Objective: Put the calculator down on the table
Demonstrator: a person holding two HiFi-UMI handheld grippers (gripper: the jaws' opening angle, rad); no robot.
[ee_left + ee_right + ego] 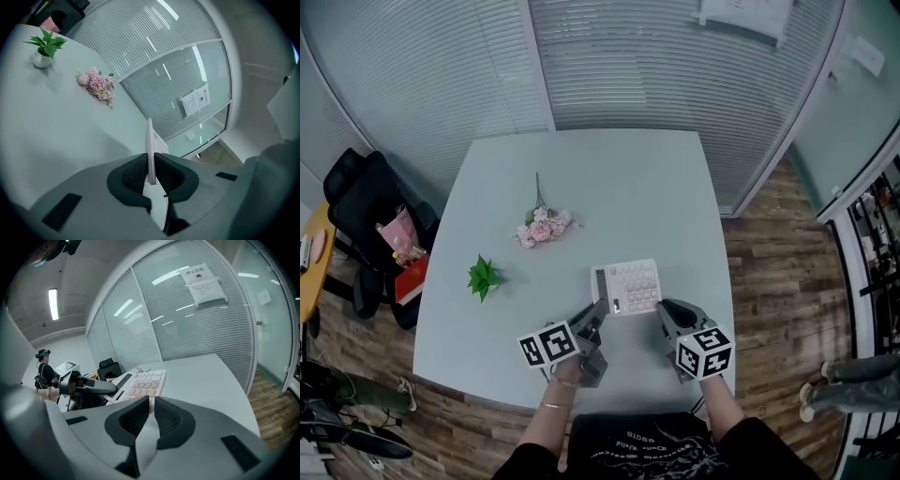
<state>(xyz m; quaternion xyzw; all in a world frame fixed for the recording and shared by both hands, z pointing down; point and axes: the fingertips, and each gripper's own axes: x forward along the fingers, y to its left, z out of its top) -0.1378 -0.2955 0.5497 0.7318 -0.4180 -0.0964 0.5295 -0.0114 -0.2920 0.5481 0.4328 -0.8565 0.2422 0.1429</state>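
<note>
Head view: calculator (626, 287) is over the near right part of the table (619, 178), and we can't tell whether it already rests on the top. Left gripper (600, 307) has its lower left edge; right gripper (664, 307) sits at the lower right corner. Flowers (542, 227) and plant (484, 277) are well apart, so there's no collision worry. Left gripper view: the jaws are narrow and clamped on the calculator (150, 140), which we see edge-on, with both pads on its thin sides. The grip is near one edge only, so our worry is that the far side sags or pivots in the pads. If we let go before the base is flat on the table (56, 122), it drops and skids. Right gripper view: the jaws are nearly together with nothing between the pads, and the tips are just at the near edge of the calculator (143, 383). We can't tell whether they touch it. This gripper gives no real support, so the left one carries the whole load. Closed tips that close could also nudge the calculator sideways or twist it out of the left grip. We'd keep it level until it lands.
</note>
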